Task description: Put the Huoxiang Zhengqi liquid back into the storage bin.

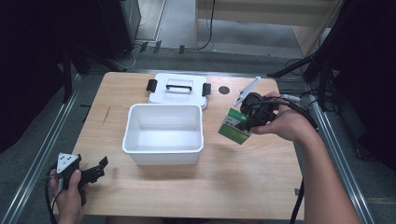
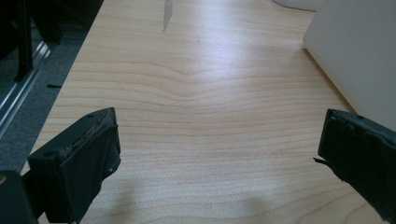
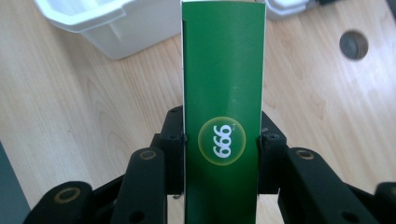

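The right claw (image 1: pixel 246 122) pinches a green box (image 1: pixel 236 127) by its two long sides, holding it in the air above the desk (image 1: pixel 243 182), just right of an open white bin (image 1: pixel 163 134). The bin's lid (image 1: pixel 178 88) lies flat behind it. The left claw (image 1: pixel 95 171) rests spread and empty at the desk's near left corner.

Mid-counter (image 1: pixel 243 186): bin (image 1: pixel 163 133) — lid (image 1: pixel 178 87) just behind at twelve o'clock, box (image 1: pixel 236 126) at three o'clock, raised off the counter.
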The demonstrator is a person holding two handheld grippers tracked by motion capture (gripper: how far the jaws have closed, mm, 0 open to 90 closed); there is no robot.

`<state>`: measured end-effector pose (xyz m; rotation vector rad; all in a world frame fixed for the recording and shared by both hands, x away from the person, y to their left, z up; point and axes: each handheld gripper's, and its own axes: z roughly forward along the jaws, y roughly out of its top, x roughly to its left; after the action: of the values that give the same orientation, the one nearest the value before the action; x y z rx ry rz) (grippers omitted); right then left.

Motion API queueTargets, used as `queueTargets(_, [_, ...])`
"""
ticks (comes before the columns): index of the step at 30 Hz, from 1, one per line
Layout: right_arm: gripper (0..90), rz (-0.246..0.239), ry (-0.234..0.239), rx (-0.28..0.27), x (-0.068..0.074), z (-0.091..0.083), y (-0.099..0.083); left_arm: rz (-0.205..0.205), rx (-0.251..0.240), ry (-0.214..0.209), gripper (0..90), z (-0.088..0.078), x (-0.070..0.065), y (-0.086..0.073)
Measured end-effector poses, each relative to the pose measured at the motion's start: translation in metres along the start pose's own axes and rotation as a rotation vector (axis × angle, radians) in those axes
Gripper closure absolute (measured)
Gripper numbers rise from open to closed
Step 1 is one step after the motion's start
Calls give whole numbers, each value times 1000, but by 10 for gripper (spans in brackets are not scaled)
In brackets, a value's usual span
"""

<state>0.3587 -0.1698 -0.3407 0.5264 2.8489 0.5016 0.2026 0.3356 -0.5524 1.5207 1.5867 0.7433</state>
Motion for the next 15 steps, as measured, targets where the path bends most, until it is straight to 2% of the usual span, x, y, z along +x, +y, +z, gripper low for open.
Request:
queueTargets(2, [645,-33,8,-10,1,-8,4,-1,-1,-1,0,0,0,0])
queueTargets(5, [646,-46,16,-17,1,-17,10,-1,0,-2,0,0,0,0])
queueTargets(9, [646,-37,19,-23,1,-25,17,0,0,-2,0,0,0,0])
queueTargets(11, [646,-57,19,-27,2,-30,24,0,0,-3,0,0,0,0])
queueTargets(15, [646,-58,27,-38,3,-34,30,-2,2,-4,0,0,0,0])
